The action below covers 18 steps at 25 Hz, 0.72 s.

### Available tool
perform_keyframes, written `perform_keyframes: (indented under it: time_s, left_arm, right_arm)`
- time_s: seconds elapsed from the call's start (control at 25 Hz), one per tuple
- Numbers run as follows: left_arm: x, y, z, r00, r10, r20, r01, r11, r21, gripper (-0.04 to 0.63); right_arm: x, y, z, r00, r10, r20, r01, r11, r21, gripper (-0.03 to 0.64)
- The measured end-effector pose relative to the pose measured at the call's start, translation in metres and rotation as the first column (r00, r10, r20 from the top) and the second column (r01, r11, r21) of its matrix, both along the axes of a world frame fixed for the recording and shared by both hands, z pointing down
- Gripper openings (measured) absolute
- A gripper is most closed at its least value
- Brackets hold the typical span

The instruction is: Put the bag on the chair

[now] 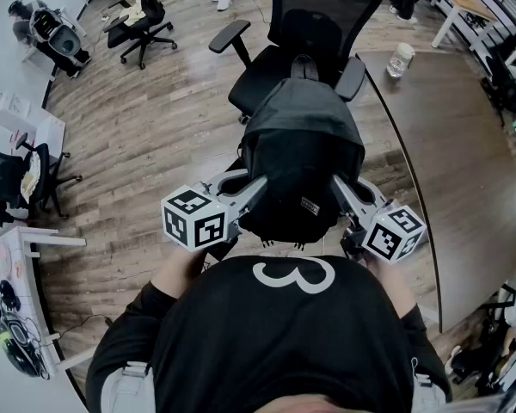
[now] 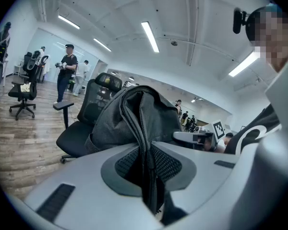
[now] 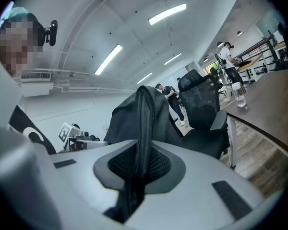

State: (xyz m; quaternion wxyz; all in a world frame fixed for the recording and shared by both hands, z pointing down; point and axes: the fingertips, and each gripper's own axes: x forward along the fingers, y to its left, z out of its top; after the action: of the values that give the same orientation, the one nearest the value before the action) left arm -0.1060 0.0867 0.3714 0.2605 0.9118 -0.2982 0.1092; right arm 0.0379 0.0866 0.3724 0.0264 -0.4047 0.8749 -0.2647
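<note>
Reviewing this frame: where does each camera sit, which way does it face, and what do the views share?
Head view: on the person's head, facing steeply down at the bag near the chair; black shirt, left gripper and right gripper show.
Left gripper view: rides the left gripper, looking along its jaws, shut on the bag, toward the chair; the shirt shows.
Right gripper view: rides the right gripper, jaws shut on the bag, facing chair and table.
Shared: bag and chair in all three.
</note>
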Motion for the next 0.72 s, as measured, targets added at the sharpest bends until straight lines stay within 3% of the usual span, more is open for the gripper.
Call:
perform_keyframes:
  time_s: [0.72]
  left_arm:
    - [0.028,0.006,-0.006,1.000,-0.022,0.016,0.022,1.000,0.010,0.066]
  right_arm:
    - [0.028,0.004,-0.007,1.000,-0.012,-0.003,0.012,1.000,0.018,0.052]
